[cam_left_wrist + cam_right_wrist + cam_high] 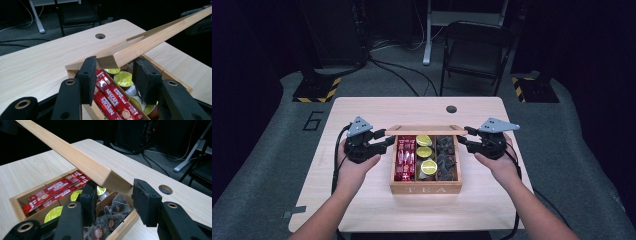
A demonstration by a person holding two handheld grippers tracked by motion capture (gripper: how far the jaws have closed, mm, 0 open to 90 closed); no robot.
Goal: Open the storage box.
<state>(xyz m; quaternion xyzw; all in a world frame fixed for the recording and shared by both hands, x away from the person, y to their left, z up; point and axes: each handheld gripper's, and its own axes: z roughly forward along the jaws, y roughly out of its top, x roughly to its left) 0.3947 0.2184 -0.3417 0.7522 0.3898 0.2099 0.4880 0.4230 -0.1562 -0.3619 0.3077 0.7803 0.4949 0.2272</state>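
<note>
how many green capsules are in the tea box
3, in the middle compartment of the box: one capsule at the back, one in the middle, one at the front. The raised lid may hide more.

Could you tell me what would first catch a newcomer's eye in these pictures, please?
A wooden tea box sits mid-table with its lid raised at the far edge, a hand-held gripper at each lid end: left, right. Inside are red sachets at left, green-topped pods in the middle and dark tea bags at right.
</note>
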